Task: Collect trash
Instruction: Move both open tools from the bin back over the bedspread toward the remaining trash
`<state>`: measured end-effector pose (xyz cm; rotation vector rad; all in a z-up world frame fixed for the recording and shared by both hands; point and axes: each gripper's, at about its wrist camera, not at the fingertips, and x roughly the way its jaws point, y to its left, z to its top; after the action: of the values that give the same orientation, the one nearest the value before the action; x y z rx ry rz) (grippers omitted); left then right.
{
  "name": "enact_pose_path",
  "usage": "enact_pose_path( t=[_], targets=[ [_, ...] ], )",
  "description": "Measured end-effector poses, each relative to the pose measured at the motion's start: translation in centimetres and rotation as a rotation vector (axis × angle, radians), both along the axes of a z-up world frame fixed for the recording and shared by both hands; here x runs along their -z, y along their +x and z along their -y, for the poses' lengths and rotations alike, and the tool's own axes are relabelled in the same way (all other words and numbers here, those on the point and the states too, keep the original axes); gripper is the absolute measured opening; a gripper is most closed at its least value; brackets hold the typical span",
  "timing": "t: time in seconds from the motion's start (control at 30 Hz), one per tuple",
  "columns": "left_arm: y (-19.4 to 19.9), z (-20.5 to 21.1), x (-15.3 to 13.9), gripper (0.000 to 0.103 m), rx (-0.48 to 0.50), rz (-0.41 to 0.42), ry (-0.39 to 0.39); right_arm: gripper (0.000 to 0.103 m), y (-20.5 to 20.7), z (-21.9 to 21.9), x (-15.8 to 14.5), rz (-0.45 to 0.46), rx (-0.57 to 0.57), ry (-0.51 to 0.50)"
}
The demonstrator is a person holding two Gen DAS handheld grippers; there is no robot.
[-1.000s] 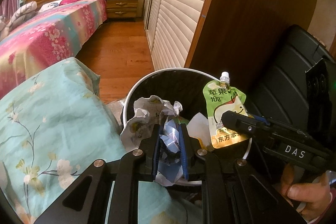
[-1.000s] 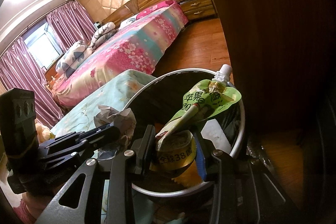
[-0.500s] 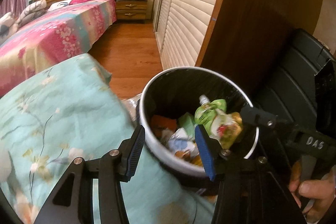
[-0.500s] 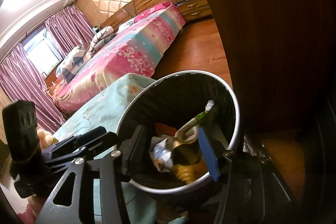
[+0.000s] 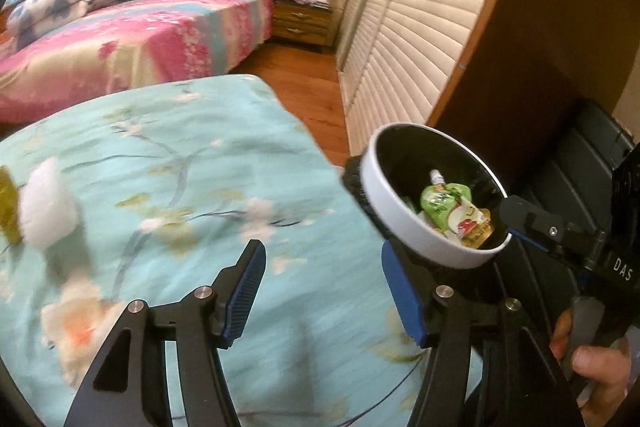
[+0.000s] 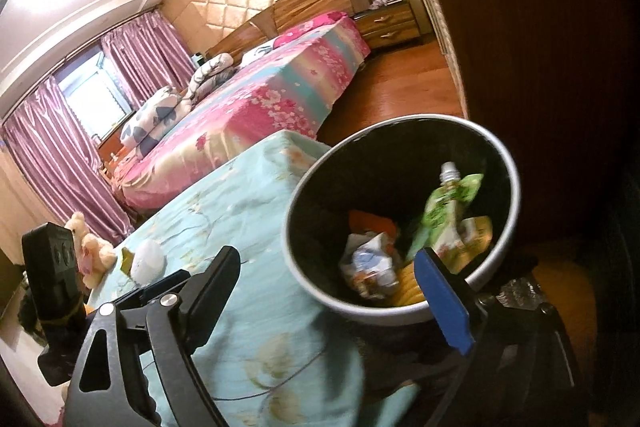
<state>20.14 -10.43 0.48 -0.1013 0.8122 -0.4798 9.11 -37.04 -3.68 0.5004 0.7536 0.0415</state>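
1. Blue-padded fingers of the left gripper [image 5: 322,287] stand wide apart with nothing between them, hovering over the teal cloth [image 5: 180,187].
2. The right gripper [image 6: 344,291] is likewise spread, empty, its right blue pad in front of the bin's near rim; in the left view it shows at the right edge [image 5: 560,231], held in a hand [image 5: 592,367].
3. The bin [image 5: 400,223], black inside with a white rim, stands just beside the cloth's right edge, against a dark wooden panel [image 5: 552,47]; the right view looks down into it [image 6: 508,227].
4. In the bin a green pouch [image 6: 444,215] with a white cap leans cap-up toward the right wall; the left view shows it too [image 5: 444,203].
5. Left of the pouch lies a crumpled wrapper [image 6: 368,263], with an orange piece [image 6: 372,223] behind it and something yellow under both.
6. On the cloth, well apart from the bin, lies a white wad [image 6: 148,259] with a small olive-green piece [image 6: 126,259] touching its left side; the left view shows the wad blurred [image 5: 46,211].
7. Behind the cloth stands a pink bed [image 6: 260,99], with purple curtains [image 6: 60,155] beyond and a plush bear [image 6: 90,247] at far left.
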Motion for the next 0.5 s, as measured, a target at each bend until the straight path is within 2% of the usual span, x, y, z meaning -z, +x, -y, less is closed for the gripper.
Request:
enact_pose_path(
  t=[0.23, 0.5],
  targets=[
    [-2.5, -3.7, -0.3, 0.061, -0.084, 0.019, -0.009, 0.094, 0.3, -3.7, -0.2, 0.008, -0.053, 0.001],
    [-4.2, -7.9, 0.1, 0.061, -0.191, -0.006, -0.027, 0.094, 0.6, -8.2, 1.0, -0.010, -0.137, 0.019]
  ],
)
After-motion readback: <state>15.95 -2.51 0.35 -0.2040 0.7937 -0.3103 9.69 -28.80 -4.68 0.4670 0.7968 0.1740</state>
